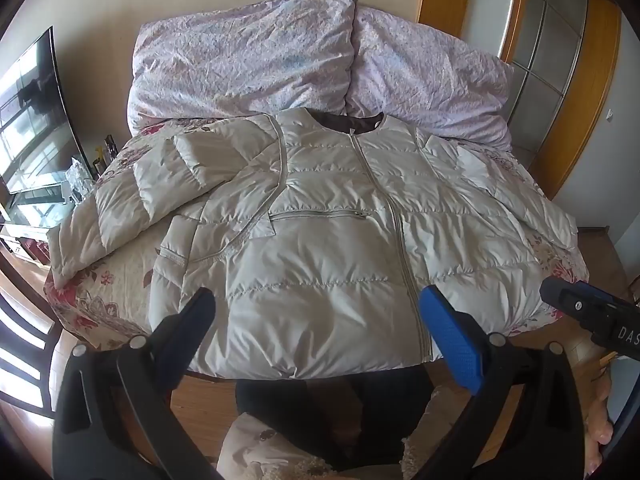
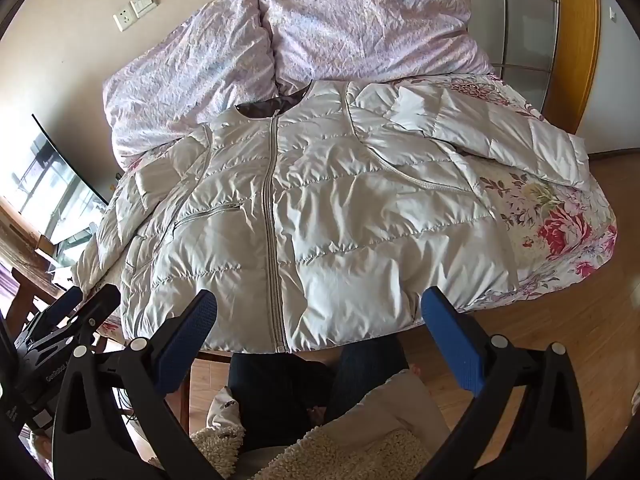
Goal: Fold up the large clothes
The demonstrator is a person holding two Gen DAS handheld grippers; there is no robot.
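Both the left gripper (image 1: 316,328) and right gripper (image 2: 320,328) hang spread, empty, above the quilted down jacket (image 1: 320,232) (slippery, puffy shell), so a shallow pinch risks slipping off.

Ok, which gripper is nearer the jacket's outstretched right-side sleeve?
Right gripper: sleeve lies ahead, to its right. Left gripper hangs over the jacket's opposite half.
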